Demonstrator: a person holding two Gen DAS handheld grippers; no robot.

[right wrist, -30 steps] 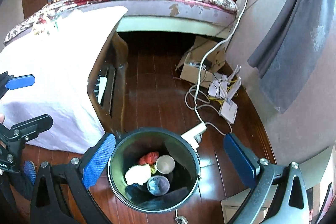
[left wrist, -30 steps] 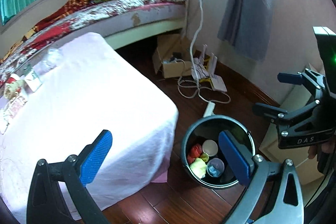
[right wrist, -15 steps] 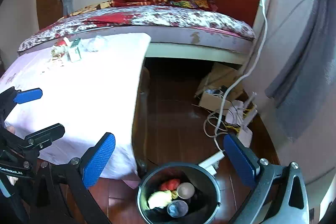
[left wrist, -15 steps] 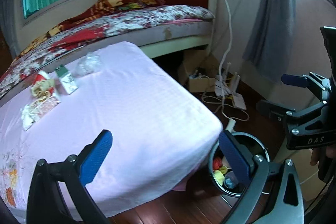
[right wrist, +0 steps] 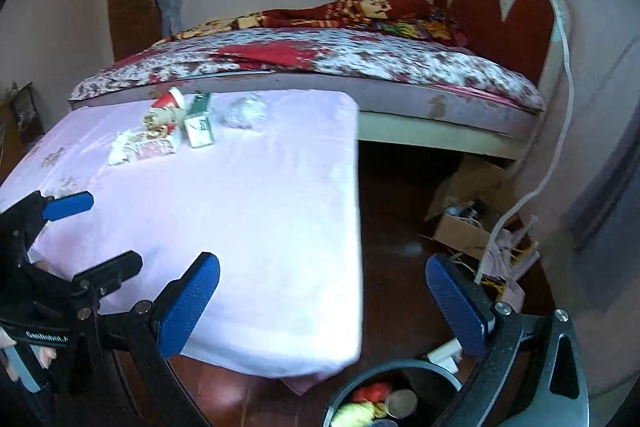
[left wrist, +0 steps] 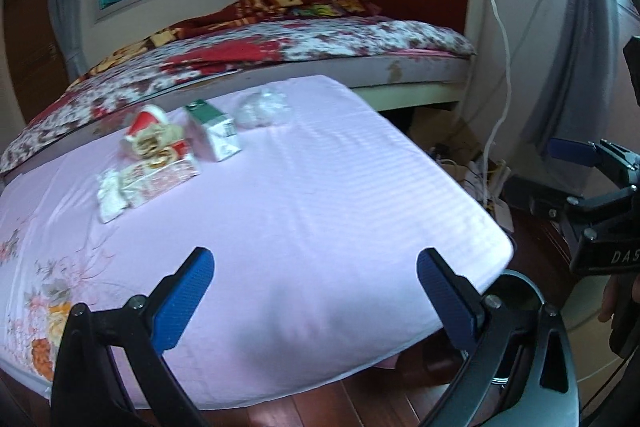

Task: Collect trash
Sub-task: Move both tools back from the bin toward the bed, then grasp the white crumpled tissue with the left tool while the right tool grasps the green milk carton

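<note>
Trash lies at the far side of a table under a pale pink cloth (left wrist: 320, 211): a green-and-white carton (left wrist: 214, 135), a red-and-white wrapper heap (left wrist: 154, 143), a white crumpled tissue (left wrist: 109, 193) and a clear plastic bag (left wrist: 262, 109). The same carton (right wrist: 198, 125) and bag (right wrist: 244, 113) show in the right wrist view. My left gripper (left wrist: 314, 301) is open and empty over the table's near edge. My right gripper (right wrist: 322, 305) is open and empty above the table's right corner. A black bin (right wrist: 392, 397) holding several pieces of trash stands on the floor below it.
A bed (left wrist: 304, 43) with a floral cover and red headboard runs behind the table. A cardboard box (right wrist: 466, 223), white cables and routers (right wrist: 508, 255) lie on the dark wooden floor at the right. A grey curtain (left wrist: 576, 39) hangs at the far right.
Both grippers have lifted and tilted up from the bin toward the tabletop. The bin has slid to the lower edge of both views, and the trash on the table has come closer.
</note>
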